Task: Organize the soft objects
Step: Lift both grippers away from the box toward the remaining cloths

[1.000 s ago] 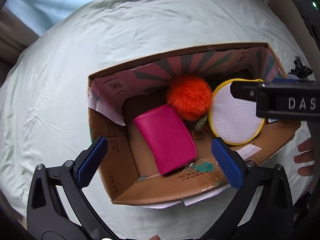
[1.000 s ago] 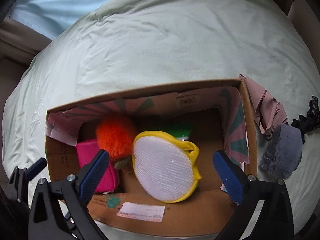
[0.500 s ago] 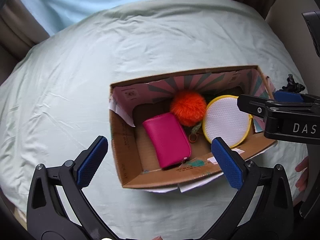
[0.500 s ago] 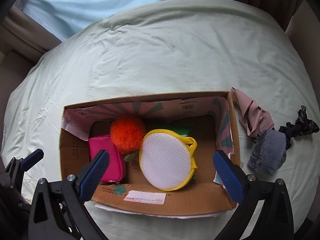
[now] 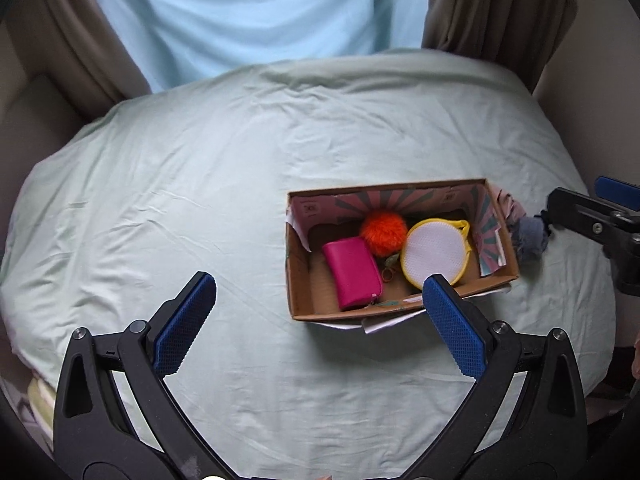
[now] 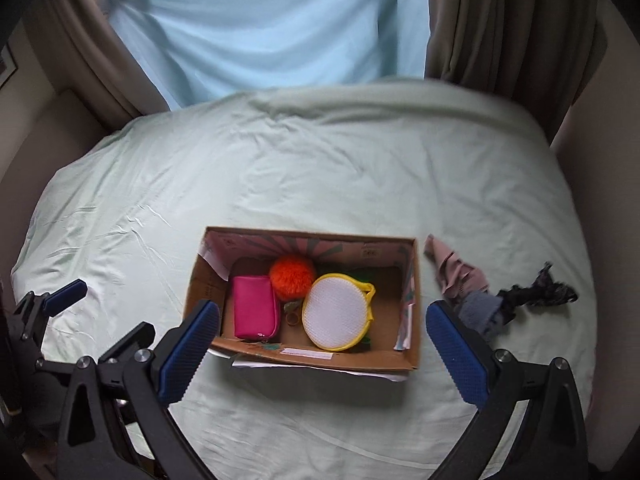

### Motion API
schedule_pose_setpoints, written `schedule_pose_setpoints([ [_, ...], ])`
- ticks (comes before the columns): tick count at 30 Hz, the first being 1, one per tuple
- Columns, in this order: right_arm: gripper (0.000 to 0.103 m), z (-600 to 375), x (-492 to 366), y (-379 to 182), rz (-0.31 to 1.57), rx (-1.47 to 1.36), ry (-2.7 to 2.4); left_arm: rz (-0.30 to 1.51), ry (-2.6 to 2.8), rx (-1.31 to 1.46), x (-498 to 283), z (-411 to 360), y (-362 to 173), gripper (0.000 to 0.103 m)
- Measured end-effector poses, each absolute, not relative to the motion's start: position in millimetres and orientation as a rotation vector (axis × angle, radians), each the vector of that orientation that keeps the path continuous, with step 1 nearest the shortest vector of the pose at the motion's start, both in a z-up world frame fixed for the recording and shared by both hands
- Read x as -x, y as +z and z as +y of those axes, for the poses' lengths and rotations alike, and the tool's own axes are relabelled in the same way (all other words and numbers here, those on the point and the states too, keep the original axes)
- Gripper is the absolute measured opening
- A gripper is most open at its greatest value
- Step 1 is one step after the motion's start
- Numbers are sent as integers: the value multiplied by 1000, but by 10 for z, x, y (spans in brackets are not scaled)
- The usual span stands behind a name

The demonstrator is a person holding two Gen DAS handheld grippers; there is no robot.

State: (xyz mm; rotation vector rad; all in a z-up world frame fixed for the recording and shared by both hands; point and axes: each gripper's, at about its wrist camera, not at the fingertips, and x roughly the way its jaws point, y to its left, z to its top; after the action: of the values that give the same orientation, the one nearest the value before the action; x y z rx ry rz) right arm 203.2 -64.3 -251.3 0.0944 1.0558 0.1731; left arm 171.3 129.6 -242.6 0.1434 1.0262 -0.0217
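An open cardboard box [image 5: 298,280] [image 6: 200,292] lies on the pale green bed. It holds a pink pouch [image 5: 352,274] [image 6: 255,306], an orange pompom [image 5: 382,229] [image 6: 291,274] and a round white mesh pouch with yellow rim [image 5: 434,250] [image 6: 335,312]. Right of the box lie a pink cloth [image 6: 452,272], a grey fuzzy item [image 5: 528,238] [image 6: 478,314] and a black scrunchie [image 6: 536,288]. My left gripper [image 5: 318,324] is open and empty, high above the bed. My right gripper [image 6: 322,350] is open and empty, above the box's near side.
The bed sheet [image 5: 200,184] spreads wide to the left and behind the box. A light blue curtain [image 6: 272,28] and brown drapes [image 6: 500,20] hang behind the bed. The right gripper shows at the right edge of the left wrist view [image 5: 592,216].
Both grippers have pulled up and back from the box, which now looks much smaller. Both stay open and empty. The box contents have not moved.
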Motion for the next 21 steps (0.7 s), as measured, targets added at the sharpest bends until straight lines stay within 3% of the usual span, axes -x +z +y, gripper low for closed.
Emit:
schedule_pose_setpoints([
  [11,103,-1213,-1172,-1515,802,-74,81,835,33,-78,-943,992,-1539,103],
  [21,103,-1968,-551,-1315,709,-11,43,725,34,-40,-489,243,-1247,103],
])
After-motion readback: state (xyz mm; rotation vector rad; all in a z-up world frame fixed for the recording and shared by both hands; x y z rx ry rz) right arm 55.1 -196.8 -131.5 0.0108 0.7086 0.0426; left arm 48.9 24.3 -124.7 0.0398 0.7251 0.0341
